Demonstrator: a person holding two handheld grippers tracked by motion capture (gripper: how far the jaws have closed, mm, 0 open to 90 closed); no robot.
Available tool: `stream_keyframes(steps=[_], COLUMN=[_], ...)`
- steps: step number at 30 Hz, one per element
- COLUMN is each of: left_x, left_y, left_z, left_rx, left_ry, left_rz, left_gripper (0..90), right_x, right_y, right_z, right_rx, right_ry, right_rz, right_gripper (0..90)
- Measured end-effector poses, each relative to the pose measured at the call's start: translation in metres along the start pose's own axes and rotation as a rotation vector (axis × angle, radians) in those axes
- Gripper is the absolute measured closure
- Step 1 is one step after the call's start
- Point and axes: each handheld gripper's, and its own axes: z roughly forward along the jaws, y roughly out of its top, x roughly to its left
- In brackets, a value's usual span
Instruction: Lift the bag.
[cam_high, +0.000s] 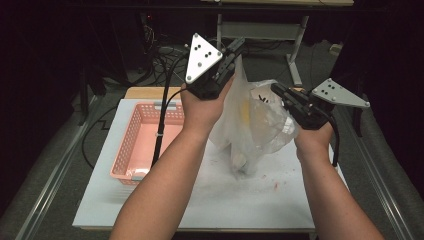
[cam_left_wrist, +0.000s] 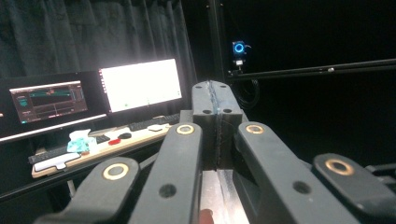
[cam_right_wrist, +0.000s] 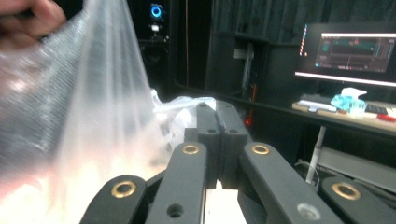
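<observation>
A person holds a clear plastic bag (cam_high: 252, 125) up above a white board (cam_high: 210, 200) on the table, a gripper in each hand pinching the film at opposite sides of the bag's mouth. The left gripper (cam_high: 239, 49) is clenched on a raised corner of the bag; in the left gripper view its jaws stand pressed together with a thin edge of film (cam_left_wrist: 217, 135) caught in the seam. The right gripper (cam_high: 278, 91) is likewise clamped on the bag's rim, lower and to the right, and the right gripper view shows the film (cam_right_wrist: 79, 107) billowing up beside its closed jaws. Holding the bag from two points, one higher than the other, seems meant to keep the mouth up and spread while the weight hangs below, so nothing spills out. Inside the bag something yellow (cam_high: 245, 112) shows through the plastic, with paler items bunched at the bottom, which hangs close over the board; what they are cannot be told. To the left on the board sits a pink basket (cam_high: 131, 145) with nothing visible inside it, well apart from the bag. Small reddish specks (cam_high: 275, 185) lie scattered on the board near the bag. Monitors (cam_left_wrist: 140, 84) glow on a desk beyond.
</observation>
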Motion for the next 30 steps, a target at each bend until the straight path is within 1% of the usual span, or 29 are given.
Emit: stream_keyframes(steps=[2,3,4,6,8,9,11,13,15,17,18,19,22,24,26,27,30], left_x=[0.002,0.003,0.005,0.008,0.010,0.010,0.010,0.009,0.006,0.004,0.003,0.002,-0.002,-0.006,-0.009,-0.011,-0.023], left_y=[-0.002,-0.005,-0.009,-0.017,-0.025,-0.030,-0.037,-0.045,-0.052,-0.059,-0.063,-0.067,-0.080,-0.087,-0.093,-0.096,-0.110], left_z=[0.001,0.002,0.004,0.007,0.010,0.013,0.017,0.019,0.017,0.012,0.008,0.005,-0.007,-0.015,-0.027,-0.032,-0.051], left_rx=[0.011,0.022,0.038,0.066,0.092,0.108,0.131,0.155,0.173,0.197,0.206,0.219,0.261,0.285,0.296,0.299,0.332], left_ry=[0.001,0.000,-0.004,0.002,0.002,0.001,-0.002,-0.003,-0.004,-0.003,0.000,-0.001,0.002,0.001,0.000,-0.003,-0.021], left_rz=[-0.004,-0.009,-0.017,-0.024,-0.037,-0.041,-0.047,-0.047,-0.037,-0.028,-0.036,-0.039,-0.046,-0.062,-0.080,-0.092,-0.086], left_gripper=[88.2,88.2,88.2,88.2,88.1,88.1,88.1,88.0,87.9,87.7,87.1,84.7,75.7,69.7,62.5,59.5,52.7], right_x=[-0.003,-0.004,-0.006,-0.011,-0.014,-0.016,-0.019,-0.018,-0.021,-0.023,-0.024,-0.024,-0.026,-0.027,-0.031,-0.032,-0.036], right_y=[-0.002,-0.002,0.001,0.009,0.018,0.022,0.024,0.019,0.015,0.011,0.009,0.006,0.001,-0.003,-0.007,-0.008,-0.012], right_z=[0.004,0.004,0.003,-0.002,-0.008,-0.011,-0.011,-0.008,-0.011,-0.015,-0.016,-0.016,-0.019,-0.021,-0.023,-0.024,-0.025], right_rx=[0.016,0.014,0.004,-0.024,-0.062,-0.073,-0.065,-0.034,-0.045,-0.053,-0.044,-0.035,-0.023,-0.011,0.004,0.010,0.028], right_ry=[-0.006,-0.012,-0.019,-0.039,-0.065,-0.072,-0.073,-0.088,-0.095,-0.106,-0.108,-0.111,-0.114,-0.113,-0.121,-0.124,-0.134], right_rz=[0.002,0.004,0.005,0.003,0.002,0.004,0.003,-0.015,0.002,0.021,0.020,0.011,0.009,0.005,-0.002,0.005,0.001], right_gripper=[90.0,90.0,90.0,90.0,90.0,90.0,90.0,90.0,90.0,90.0,90.0,90.0,90.0,90.0,90.0,90.0,90.0])
